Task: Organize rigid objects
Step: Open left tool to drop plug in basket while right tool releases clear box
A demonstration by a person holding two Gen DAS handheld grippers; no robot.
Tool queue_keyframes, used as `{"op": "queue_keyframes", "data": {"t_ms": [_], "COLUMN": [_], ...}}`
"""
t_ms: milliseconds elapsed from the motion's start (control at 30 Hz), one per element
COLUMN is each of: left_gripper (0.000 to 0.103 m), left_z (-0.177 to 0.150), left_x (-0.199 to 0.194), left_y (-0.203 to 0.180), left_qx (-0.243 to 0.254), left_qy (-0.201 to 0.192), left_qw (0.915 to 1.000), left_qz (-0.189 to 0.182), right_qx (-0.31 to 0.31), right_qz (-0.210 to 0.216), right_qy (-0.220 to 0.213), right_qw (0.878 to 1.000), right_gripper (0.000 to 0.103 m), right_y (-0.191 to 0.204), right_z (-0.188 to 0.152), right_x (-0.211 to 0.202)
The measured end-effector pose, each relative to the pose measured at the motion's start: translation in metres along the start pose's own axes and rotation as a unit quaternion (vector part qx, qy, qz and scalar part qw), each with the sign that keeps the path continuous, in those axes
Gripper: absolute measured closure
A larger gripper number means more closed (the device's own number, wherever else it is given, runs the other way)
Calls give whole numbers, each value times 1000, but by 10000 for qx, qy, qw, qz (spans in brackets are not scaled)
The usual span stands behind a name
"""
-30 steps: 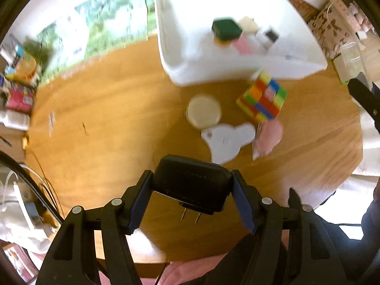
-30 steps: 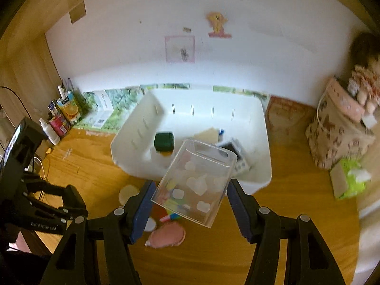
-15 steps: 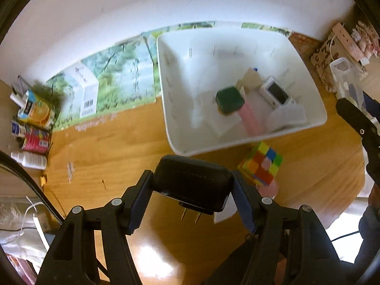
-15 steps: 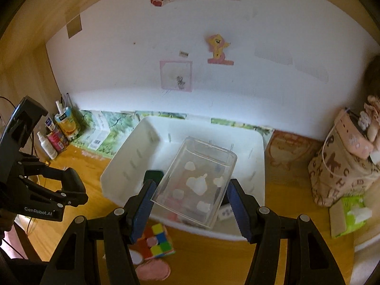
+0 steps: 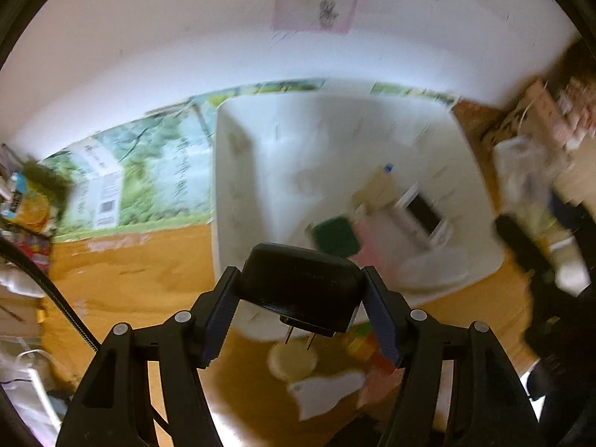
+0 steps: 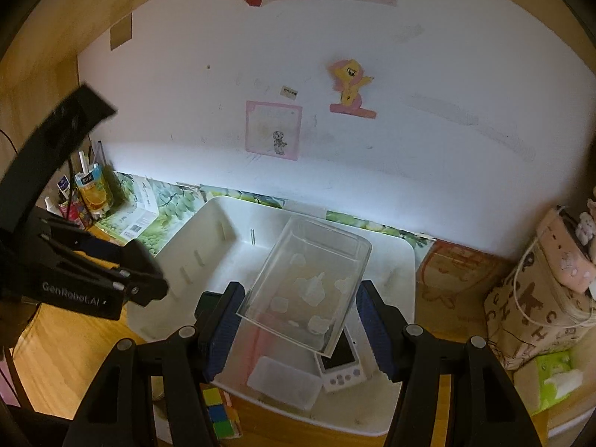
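At lower centre, left claw (image 5: 300,290) clamps black plug adapter (image 5: 301,287) (prongs down); right claw (image 6: 298,309) clamps clear plastic box (image 6: 309,283) over white bin (image 6: 404,272).

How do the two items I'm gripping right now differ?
The black plastic plug adapter in the left tool is opaque and solid; the clear plastic rectangular box in the right tool is see-through and hollow. The adapter shows two metal prongs underneath; the box has white shapes on its base. The box is bigger and tilted. Both are clamped above the white plastic bin.

Black plug adapter (image 5: 301,286) and tilted clear box (image 6: 305,286) above white bin (image 6: 404,272).
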State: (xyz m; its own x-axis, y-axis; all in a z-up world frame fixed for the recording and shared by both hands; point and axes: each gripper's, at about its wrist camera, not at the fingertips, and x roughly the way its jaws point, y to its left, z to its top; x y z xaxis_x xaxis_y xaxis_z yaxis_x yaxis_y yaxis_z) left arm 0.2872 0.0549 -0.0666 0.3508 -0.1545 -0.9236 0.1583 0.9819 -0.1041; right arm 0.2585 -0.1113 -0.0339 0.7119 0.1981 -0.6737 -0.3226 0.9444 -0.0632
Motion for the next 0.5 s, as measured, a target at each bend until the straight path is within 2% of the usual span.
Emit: {"op": "queue_keyframes", "data": {"t_ms": [267, 400, 500], "left_gripper": [35, 35, 34], "left_z": [8, 4, 0], "left_x": [3, 3, 4], "left_y": [-4, -2, 1], "left_qx": [-165, -219, -284], "left_qy": [-872, -1410, -1736], "left_qw": [9951, 9876, 9820], "left_qz": [-434, -655, -685], "right_qx": [83, 163, 292], "right_qz": [26, -21, -21], "right_qy": [-96, -130, -154], "right_qw": [9999, 9998, 9995], "right_gripper": [40, 40, 40], "right_y": [-4, -8, -13], "right_z": [-5, -8, -10], "right_x": [19, 25, 28]}}
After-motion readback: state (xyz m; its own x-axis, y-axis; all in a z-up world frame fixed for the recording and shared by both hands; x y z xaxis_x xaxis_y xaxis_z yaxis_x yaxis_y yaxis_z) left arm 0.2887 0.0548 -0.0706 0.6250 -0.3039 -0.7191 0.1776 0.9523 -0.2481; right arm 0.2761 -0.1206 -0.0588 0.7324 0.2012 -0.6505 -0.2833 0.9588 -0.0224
